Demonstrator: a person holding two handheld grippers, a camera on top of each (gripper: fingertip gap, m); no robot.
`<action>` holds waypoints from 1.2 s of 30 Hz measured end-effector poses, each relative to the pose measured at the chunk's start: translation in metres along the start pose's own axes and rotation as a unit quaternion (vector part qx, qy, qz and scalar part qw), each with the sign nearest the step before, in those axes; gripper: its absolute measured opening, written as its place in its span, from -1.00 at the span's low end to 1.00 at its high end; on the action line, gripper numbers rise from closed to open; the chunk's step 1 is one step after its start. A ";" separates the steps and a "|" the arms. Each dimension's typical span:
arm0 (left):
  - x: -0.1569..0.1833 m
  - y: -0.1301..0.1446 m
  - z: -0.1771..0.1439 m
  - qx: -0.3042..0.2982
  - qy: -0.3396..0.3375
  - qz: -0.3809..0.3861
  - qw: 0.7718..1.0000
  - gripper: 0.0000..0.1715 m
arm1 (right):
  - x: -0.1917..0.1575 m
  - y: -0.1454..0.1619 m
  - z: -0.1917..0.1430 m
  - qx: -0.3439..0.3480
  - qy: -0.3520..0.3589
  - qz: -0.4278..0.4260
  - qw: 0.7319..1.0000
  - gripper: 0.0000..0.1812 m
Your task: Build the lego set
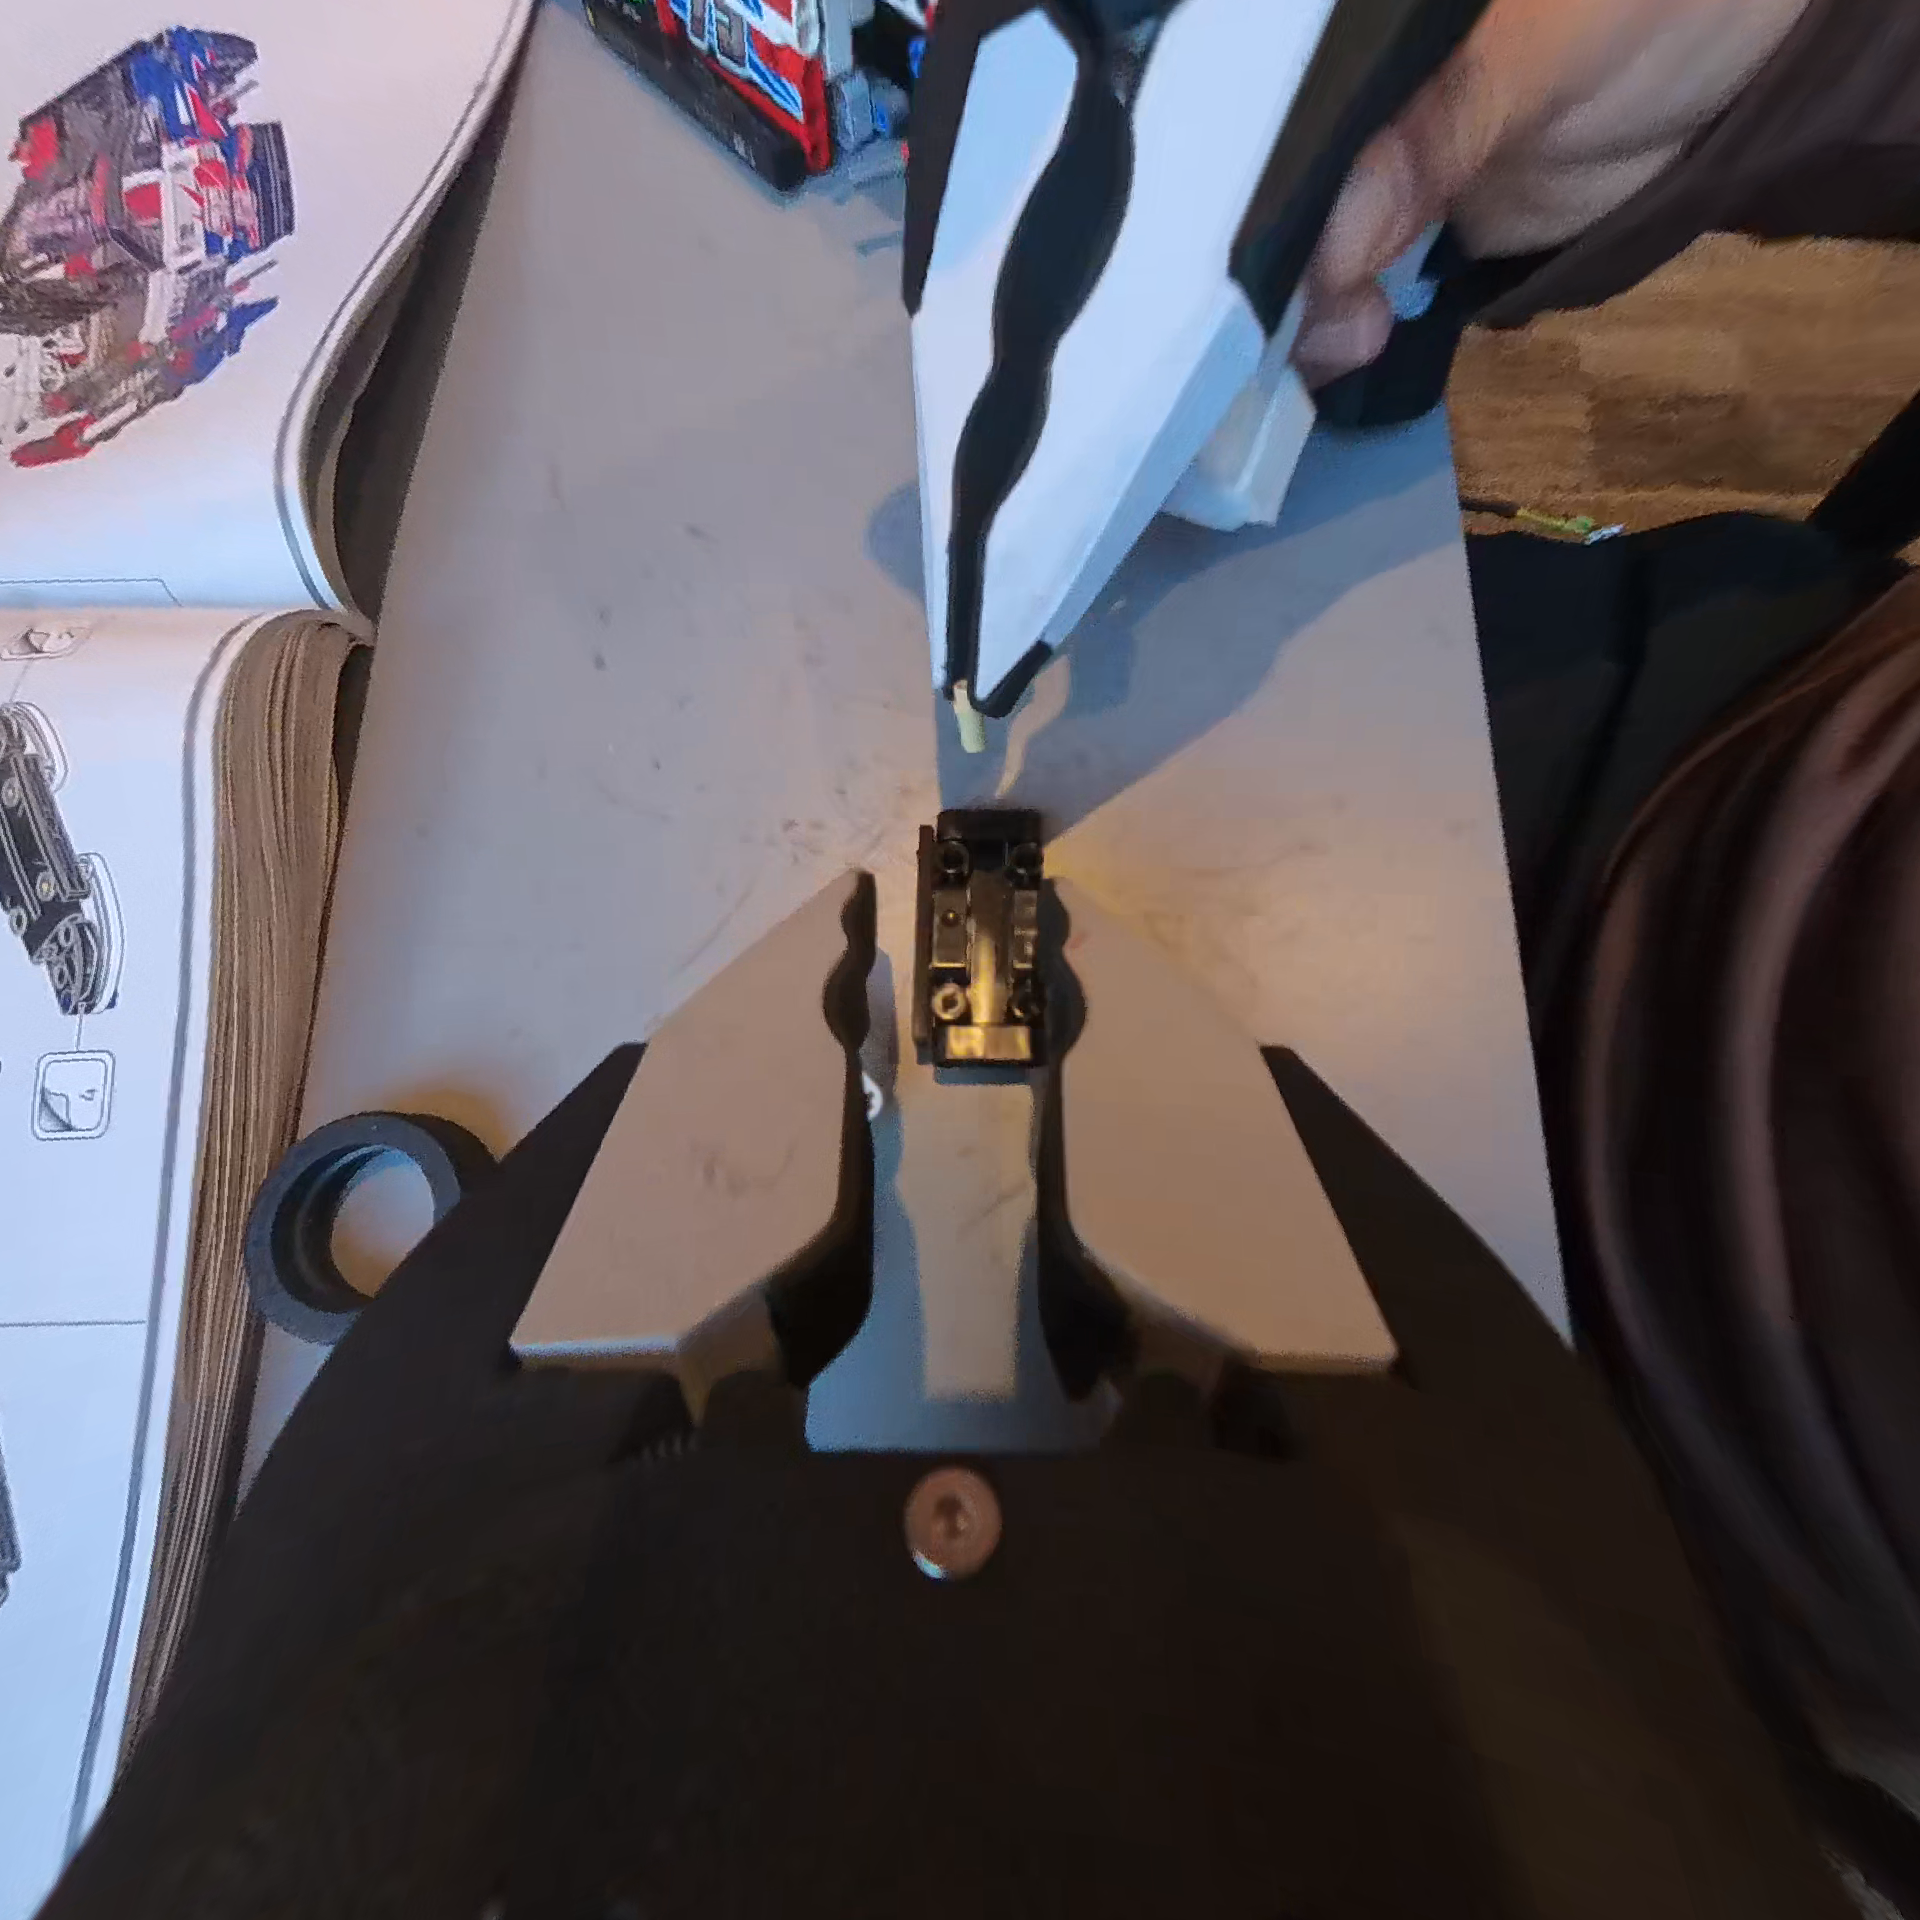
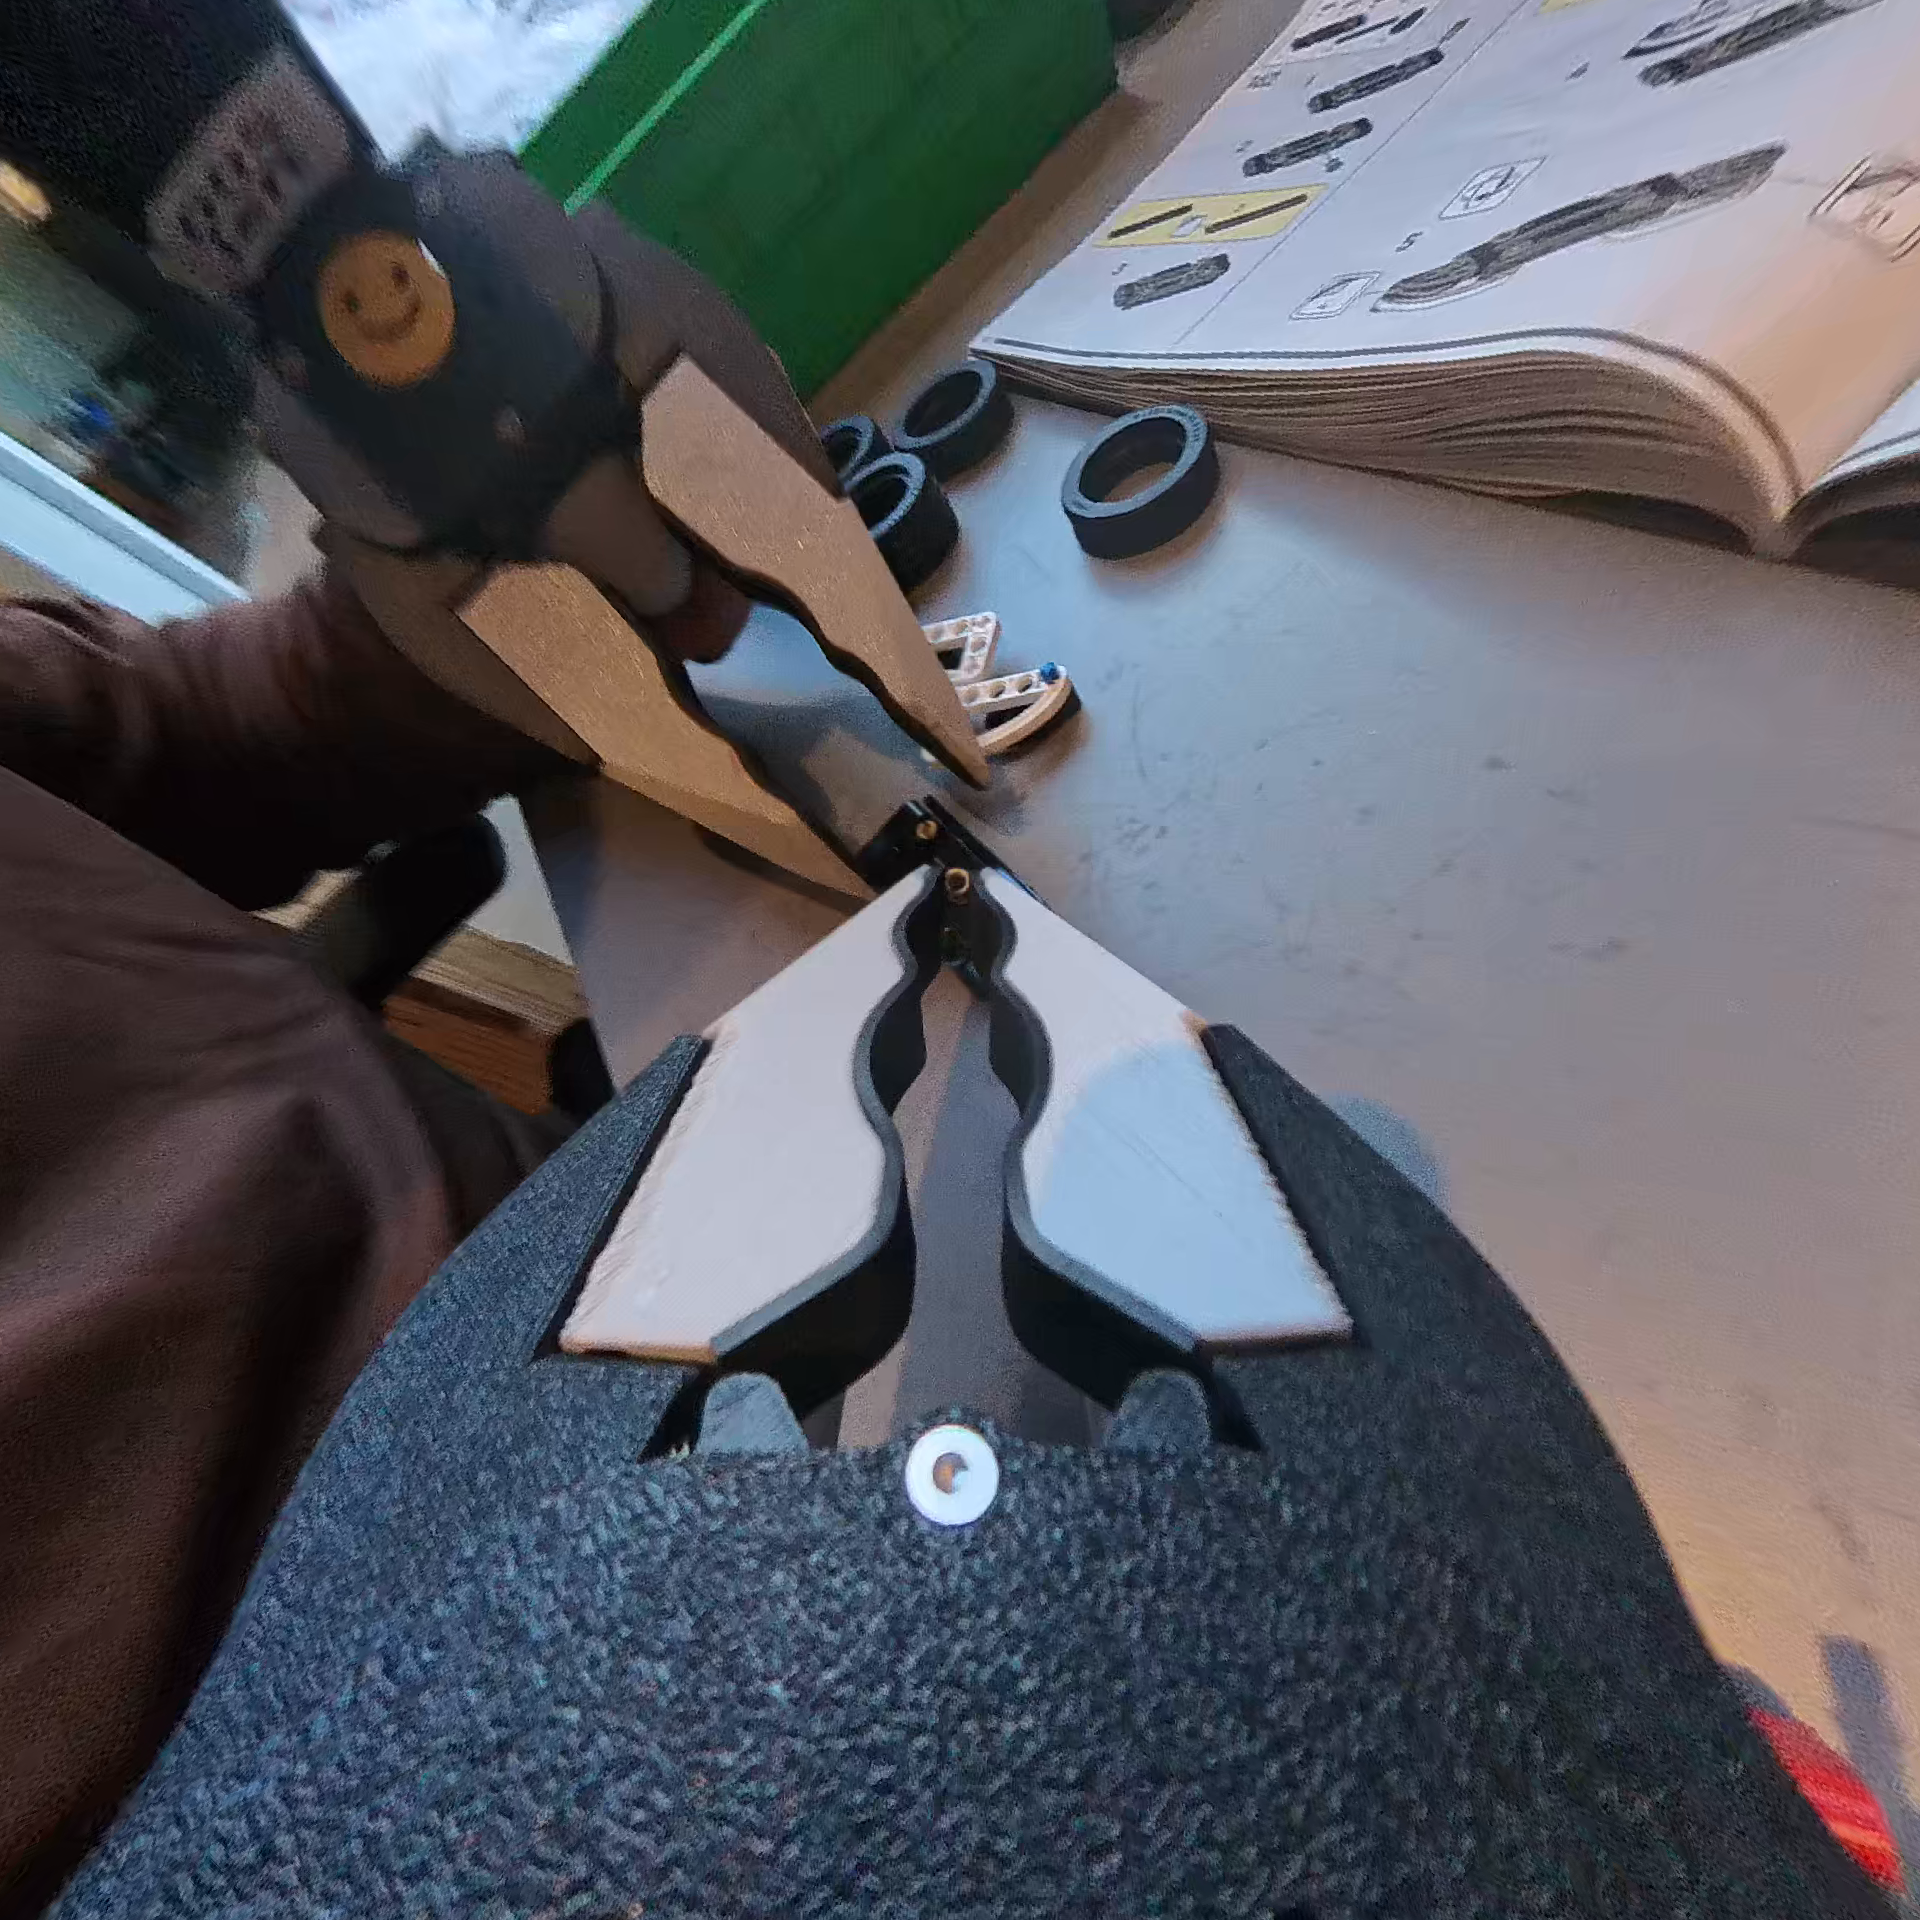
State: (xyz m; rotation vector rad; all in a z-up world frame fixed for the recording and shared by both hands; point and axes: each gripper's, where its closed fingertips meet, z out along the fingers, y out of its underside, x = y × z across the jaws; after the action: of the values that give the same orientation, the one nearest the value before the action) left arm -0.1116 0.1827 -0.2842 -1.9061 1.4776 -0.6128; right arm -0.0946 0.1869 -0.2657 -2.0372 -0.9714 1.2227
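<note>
Grey bench (image 1: 644, 582): matte, scuffed top under warm light; brown floor showed past its right edge.
Room: a green box (image 2: 831, 135) stood behind the bench in the right wrist view; a red, white and blue built model (image 1: 748, 73) sat at the far edge in the left wrist view.
Instruction book (image 1: 114, 416): lay open along the left edge, thick page stack facing inward.
Open room: bare bench lay between the book and the centre; the right edge was close to the work.
Tyres: four black tyres (image 2: 1141, 494) counted in the right wrist view, near the book; one showed in the left wrist view.
White beams (image 2: 987, 675): one small cluster lay beside the tyres.
Left gripper (image 1: 961, 935): fingers closed against the sides of the black lego assembly (image 1: 979, 940), holding it over the bench centre.
Right gripper (image 2: 953, 888): tips pinched on a tan pin (image 1: 970, 727), hovering just beyond the assembly's far end, apart from it.
Person: brown sleeves showed on both sides.
</note>
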 end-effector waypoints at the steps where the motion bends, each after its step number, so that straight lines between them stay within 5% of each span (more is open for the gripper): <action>1: 0.000 0.002 0.002 -0.006 -0.004 0.003 1.000 -0.67 | -0.002 -0.002 0.000 0.004 -0.013 0.019 1.000 -0.97; 6: 0.005 0.005 0.006 -0.004 0.005 0.002 1.000 -0.63 | 0.005 -0.003 0.003 0.012 -0.014 0.049 0.999 -0.97; 11: 0.006 0.017 0.013 -0.041 0.004 0.007 0.999 -0.55 | 0.009 0.007 0.012 -0.033 0.020 -0.004 0.999 -0.97; 21: 0.007 0.017 0.017 -0.036 0.027 -0.002 0.999 -0.69 | 0.009 0.016 0.021 -0.095 0.059 -0.136 0.984 -0.96; 32: 0.008 0.016 0.019 -0.027 0.028 0.002 0.999 -0.68 | 0.011 0.020 0.024 -0.210 0.091 -0.288 0.930 -0.97; 36: 0.008 0.016 0.019 -0.018 0.026 -0.004 0.999 -0.68 | 0.012 0.022 0.021 -0.247 0.072 -0.271 0.928 -0.97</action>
State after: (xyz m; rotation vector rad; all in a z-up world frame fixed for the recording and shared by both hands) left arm -0.1065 0.1759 -0.3087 -1.9378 1.5245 -0.6464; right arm -0.1030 0.1858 -0.2968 -1.9612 -1.7526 0.5584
